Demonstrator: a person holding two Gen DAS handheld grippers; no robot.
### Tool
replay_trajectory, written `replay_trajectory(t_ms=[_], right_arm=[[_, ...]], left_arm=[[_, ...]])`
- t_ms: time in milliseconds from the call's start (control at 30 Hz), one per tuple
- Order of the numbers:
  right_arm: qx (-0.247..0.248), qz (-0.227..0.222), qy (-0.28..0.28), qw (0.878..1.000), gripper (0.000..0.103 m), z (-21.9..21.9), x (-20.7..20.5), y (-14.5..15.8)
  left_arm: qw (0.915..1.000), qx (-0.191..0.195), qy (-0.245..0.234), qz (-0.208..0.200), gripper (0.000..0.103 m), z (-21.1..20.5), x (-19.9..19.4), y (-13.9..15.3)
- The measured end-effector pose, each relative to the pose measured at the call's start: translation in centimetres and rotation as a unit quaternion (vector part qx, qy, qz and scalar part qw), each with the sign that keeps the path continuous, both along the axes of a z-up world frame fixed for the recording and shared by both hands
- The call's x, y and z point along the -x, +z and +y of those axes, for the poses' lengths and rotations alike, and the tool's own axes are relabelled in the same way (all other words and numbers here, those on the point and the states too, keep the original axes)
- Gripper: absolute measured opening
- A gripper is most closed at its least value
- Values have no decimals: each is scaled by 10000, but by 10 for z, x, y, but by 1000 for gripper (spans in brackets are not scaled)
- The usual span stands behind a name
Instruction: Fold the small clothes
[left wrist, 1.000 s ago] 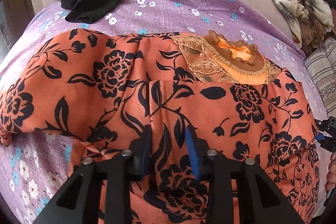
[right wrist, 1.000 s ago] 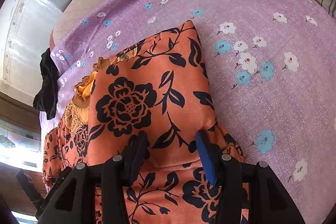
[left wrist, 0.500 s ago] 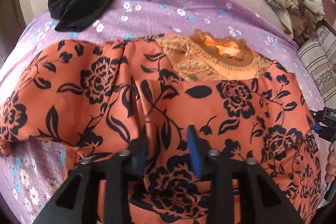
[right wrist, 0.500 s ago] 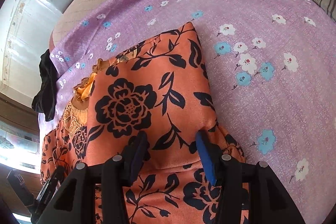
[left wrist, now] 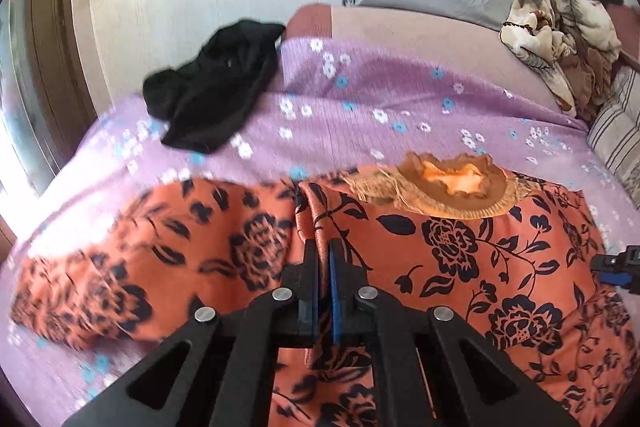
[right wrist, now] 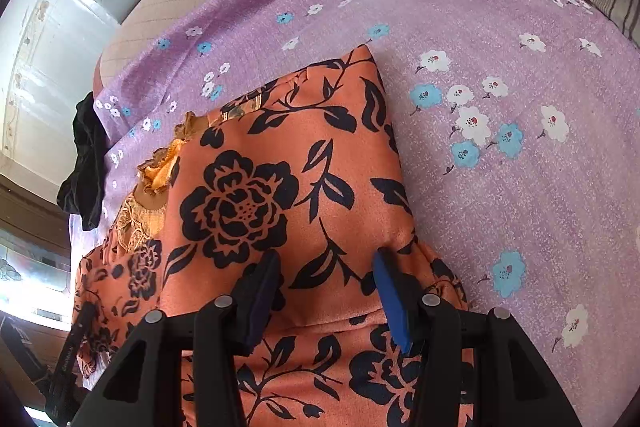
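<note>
Since a second ago my left gripper [left wrist: 324, 255] has risen and tipped up — its jaws have just closed, pinching a ridge of the orange floral garment [left wrist: 460, 247] between the pads. That garment lies spread on the purple flowered bedsheet [left wrist: 360, 99], its lace neckline [left wrist: 452, 187] toward the far side. My right gripper [right wrist: 324, 291] has kept its place — jaws apart over the folded edge, the cloth between them. Beyond lies a black garment [left wrist: 216, 95].
</note>
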State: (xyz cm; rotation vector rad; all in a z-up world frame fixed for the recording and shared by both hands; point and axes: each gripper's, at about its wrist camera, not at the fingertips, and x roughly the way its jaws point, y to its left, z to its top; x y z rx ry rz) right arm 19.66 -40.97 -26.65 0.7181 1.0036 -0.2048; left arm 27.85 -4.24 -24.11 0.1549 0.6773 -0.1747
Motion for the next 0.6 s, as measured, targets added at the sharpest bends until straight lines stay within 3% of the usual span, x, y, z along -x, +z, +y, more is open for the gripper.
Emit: replay_trajectory(t_ms=[200, 300, 400, 500, 567, 600], right_arm=[[-65, 5, 12, 10000, 52, -3, 1, 0], [-300, -5, -48, 9995, 52, -10, 2, 0], [-608, -274, -240, 9975, 53, -18, 7, 6], [-794, -971, 65, 9921, 53, -7, 8, 22], [-599, -1239, 413, 9896, 56, 9, 6, 34], [-428, -1224, 615, 9896, 64, 18, 3, 35]], left_arm=[[9922, -507, 744, 868, 6, 24, -27, -35], [9899, -331, 1148, 763, 8, 41, -27, -27], [9900, 151, 1317, 478, 31, 57, -19, -5], [9864, 329, 1607, 84, 56, 71, -4, 17], [9823, 401, 1832, -14, 71, 87, 7, 26], [9797, 464, 1952, 44, 82, 96, 13, 27]])
